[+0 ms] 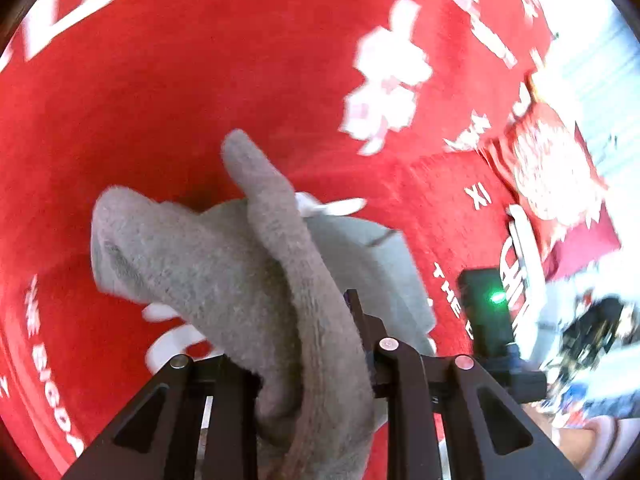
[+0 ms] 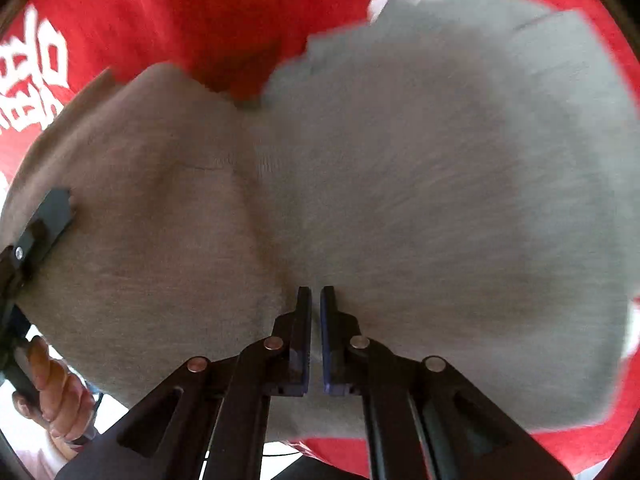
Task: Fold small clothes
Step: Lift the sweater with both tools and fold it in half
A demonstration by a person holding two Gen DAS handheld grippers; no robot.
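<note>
Over the red cloth (image 1: 160, 100), your left gripper (image 1: 320, 360) pinched the grey garment (image 1: 224, 264) for folding; your right gripper (image 2: 316, 292) was nearly closed, apparently on cloth.

garment (image 2: 360, 200): plain grey | cloth (image 1: 180, 80): red, white lettering | grippers: black

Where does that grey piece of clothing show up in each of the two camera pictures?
Left wrist view: the grey garment sits lower centre, bunched, running into the left gripper.
Right wrist view: it fills most of the picture.
Shared landmark: the red printed cloth beneath it.
</note>
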